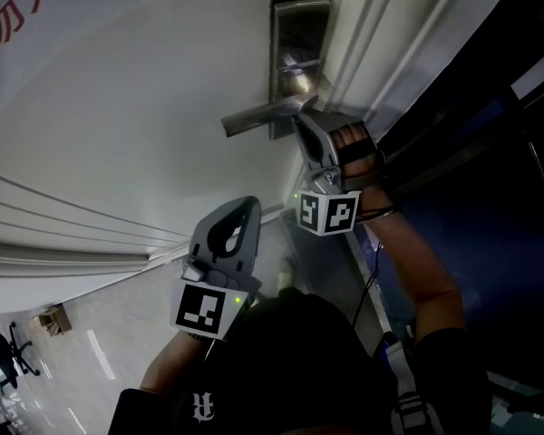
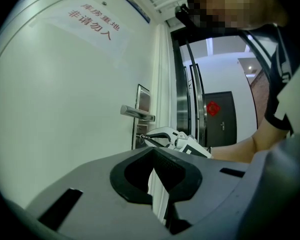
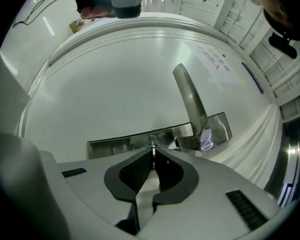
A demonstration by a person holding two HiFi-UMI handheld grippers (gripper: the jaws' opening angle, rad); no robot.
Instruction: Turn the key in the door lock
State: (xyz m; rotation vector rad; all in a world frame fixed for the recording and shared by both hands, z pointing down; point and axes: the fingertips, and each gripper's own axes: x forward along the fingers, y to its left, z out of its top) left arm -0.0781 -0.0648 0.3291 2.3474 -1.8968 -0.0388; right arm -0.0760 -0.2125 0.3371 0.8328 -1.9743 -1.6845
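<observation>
A steel lock plate (image 1: 299,34) with a lever handle (image 1: 258,116) sits on the white door (image 1: 145,125). My right gripper (image 1: 301,118) reaches to the plate just under the handle. In the right gripper view its jaws are shut on a thin metal key (image 3: 153,150), which points into the lock plate (image 3: 120,143), with the handle (image 3: 190,101) rising to the right. The left gripper view shows that key (image 2: 143,136) at the plate (image 2: 142,100), held by the right gripper (image 2: 162,133). My left gripper (image 1: 249,208) hangs back from the door, shut and empty.
A paper sign with red characters (image 2: 92,24) is stuck high on the door. The door frame (image 1: 381,53) and a dark glass panel (image 1: 490,152) run along the right. A tiled floor with an office chair (image 1: 4,356) lies behind at lower left.
</observation>
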